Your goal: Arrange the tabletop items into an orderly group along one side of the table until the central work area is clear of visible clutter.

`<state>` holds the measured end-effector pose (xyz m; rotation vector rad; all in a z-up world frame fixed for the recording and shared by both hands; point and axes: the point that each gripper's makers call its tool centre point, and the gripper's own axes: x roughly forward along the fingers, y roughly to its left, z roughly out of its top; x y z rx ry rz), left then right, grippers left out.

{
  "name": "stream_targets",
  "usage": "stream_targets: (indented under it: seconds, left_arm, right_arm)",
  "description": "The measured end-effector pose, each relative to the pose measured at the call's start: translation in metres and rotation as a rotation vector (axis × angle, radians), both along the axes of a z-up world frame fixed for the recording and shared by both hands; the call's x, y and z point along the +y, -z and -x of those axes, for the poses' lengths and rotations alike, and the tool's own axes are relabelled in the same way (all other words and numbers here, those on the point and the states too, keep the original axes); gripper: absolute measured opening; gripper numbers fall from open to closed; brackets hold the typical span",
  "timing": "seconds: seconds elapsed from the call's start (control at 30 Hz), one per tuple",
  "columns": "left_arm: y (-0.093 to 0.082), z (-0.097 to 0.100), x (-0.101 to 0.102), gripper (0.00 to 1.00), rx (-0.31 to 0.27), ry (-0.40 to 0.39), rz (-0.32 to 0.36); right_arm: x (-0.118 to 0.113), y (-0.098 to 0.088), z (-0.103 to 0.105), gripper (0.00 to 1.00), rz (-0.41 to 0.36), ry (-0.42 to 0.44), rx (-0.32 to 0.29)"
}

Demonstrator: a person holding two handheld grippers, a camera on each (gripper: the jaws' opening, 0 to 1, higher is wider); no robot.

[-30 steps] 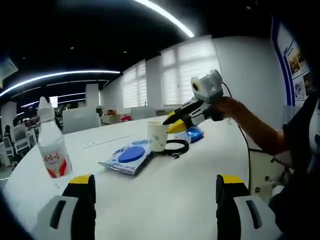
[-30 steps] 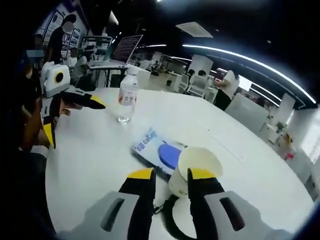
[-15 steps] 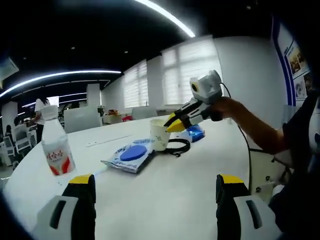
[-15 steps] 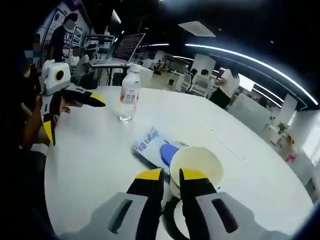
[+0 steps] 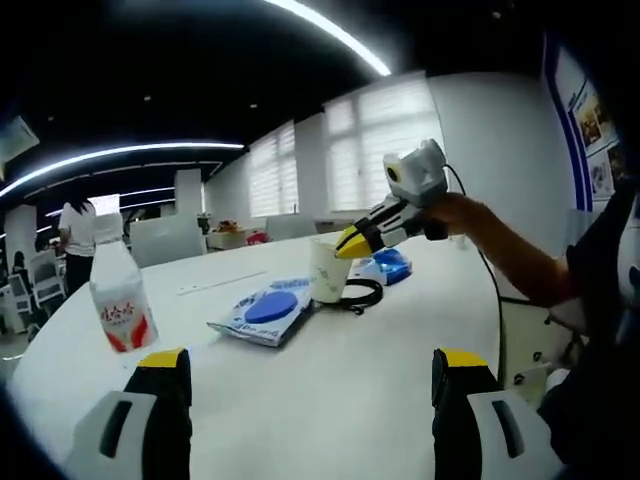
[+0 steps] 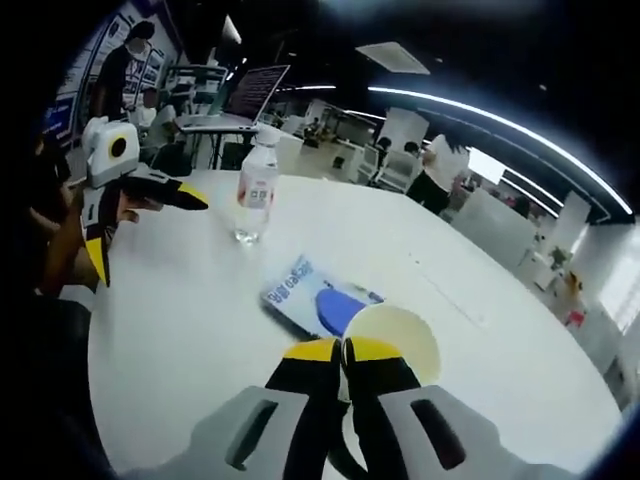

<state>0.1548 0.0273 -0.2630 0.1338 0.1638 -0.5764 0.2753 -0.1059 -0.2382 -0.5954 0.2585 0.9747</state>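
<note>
- The right gripper [image 6: 342,352] has its yellow-tipped jaws pressed together on the near rim of the paper cup [image 6: 395,335]; in the right gripper view the wall of the cup sits between the two tips.
- From the left gripper view the same pinch is seen side-on: the right gripper [image 5: 352,243], held by a person's hand [image 5: 455,215], grips the top edge of the cup [image 5: 327,270], which stands upright. Whether the cup's base touches the white table [image 5: 350,380] or is just clear of it cannot be told.
- The left gripper [image 5: 312,375] has its jaws spread wide apart with nothing between them — only bare tabletop ahead. In the right gripper view it [image 6: 150,225] appears at the left, also open, near the table [image 6: 180,300] edge.
- A black coiled cable [image 5: 360,296] lies just beside the cup, on the side toward the right-hand person's arm.
- A flat packet with a blue disc printed on it [image 5: 262,312] lies near the cup on its other side; in the right gripper view it [image 6: 310,298] lies just beyond the cup.
- A clear water bottle with a red-and-white label [image 5: 120,300] stands upright, well apart from the cup — in the right gripper view it [image 6: 256,195] is beyond the packet.
- A small blue object [image 5: 385,266] lies behind the cup, too blurred to identify.
</note>
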Motion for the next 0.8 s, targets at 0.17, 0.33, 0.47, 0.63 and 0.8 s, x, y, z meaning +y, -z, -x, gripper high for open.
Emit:
stream_targets:
  seconds: [0.17, 0.33, 0.47, 0.63, 0.8]
  left_arm:
    - [-0.001, 0.001, 0.001, 1.00, -0.003, -0.001, 0.004]
    - [-0.001, 0.002, 0.001, 1.00, -0.003, 0.001, -0.001]
    - [0.000, 0.003, 0.000, 1.00, -0.001, 0.003, -0.001]
    - [-0.002, 0.004, 0.002, 1.00, -0.005, 0.000, -0.001]
    - [-0.002, 0.004, 0.004, 1.00, -0.005, -0.003, -0.003]
  right_arm:
    - [0.004, -0.006, 0.004, 0.00, 0.002, -0.011, -0.011]
    - [0.008, -0.010, 0.008, 0.00, 0.007, -0.025, -0.020]
    - [0.013, -0.014, 0.009, 0.00, 0.013, -0.039, -0.028]
    - [0.021, -0.018, 0.014, 0.00, 0.017, -0.056, -0.035]
    - [0.034, -0.025, 0.016, 0.00, 0.020, -0.089, -0.039]
